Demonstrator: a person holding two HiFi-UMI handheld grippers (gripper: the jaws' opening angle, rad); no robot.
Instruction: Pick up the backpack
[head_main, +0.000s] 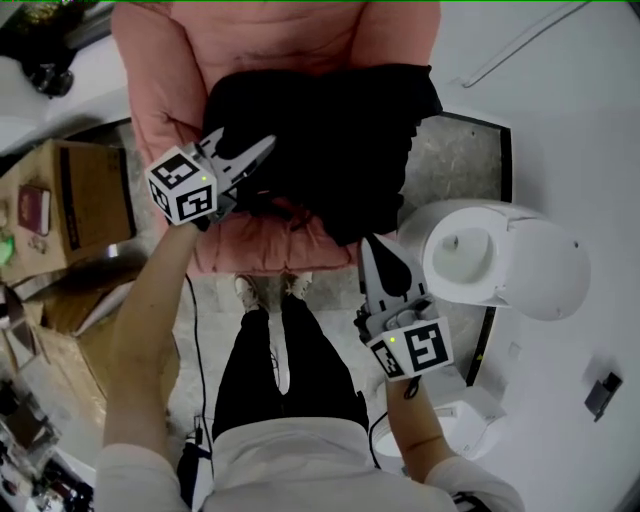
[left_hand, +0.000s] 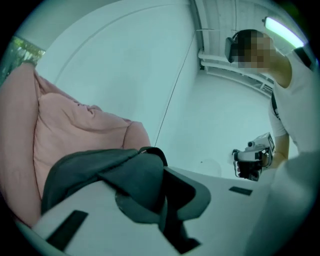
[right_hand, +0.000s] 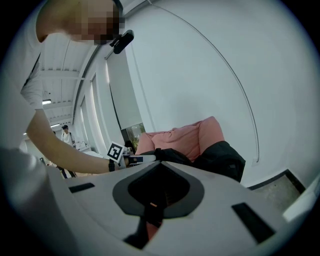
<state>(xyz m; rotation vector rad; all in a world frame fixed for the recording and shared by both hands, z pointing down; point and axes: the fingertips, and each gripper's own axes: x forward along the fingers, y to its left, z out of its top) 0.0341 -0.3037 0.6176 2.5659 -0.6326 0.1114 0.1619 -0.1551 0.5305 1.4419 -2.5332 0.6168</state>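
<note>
The left gripper's (left_hand: 164, 174) jaws are closed on a fold of dark fabric at the backpack's (left_hand: 90, 167) edge. The carry loop (left_hand: 158, 152) arches just above the tips. Behind the fabric, at the left of that view, a pink beanbag (left_hand: 65, 120) swells against a white wall.

The right gripper's (right_hand: 157, 165) jaws are pressed together with nothing between them. Beyond the tips its view shows the backpack on the beanbag at centre frame.

In the head view the black backpack lies slumped on the beanbag in the upper middle of the frame. The left gripper meets it at its left edge, left of centre, and points up and to the right. The right gripper sits lower, right of centre, with its tips just beside the backpack's lower edge. Whether they touch it cannot be told.

A white rounded unit (head_main: 520, 265) stands at the right, near the right gripper. A cardboard box (head_main: 95, 200) sits at the left edge. The person's legs (head_main: 285, 360), in black trousers, fill the bottom centre, with the feet at the beanbag's lower rim.
</note>
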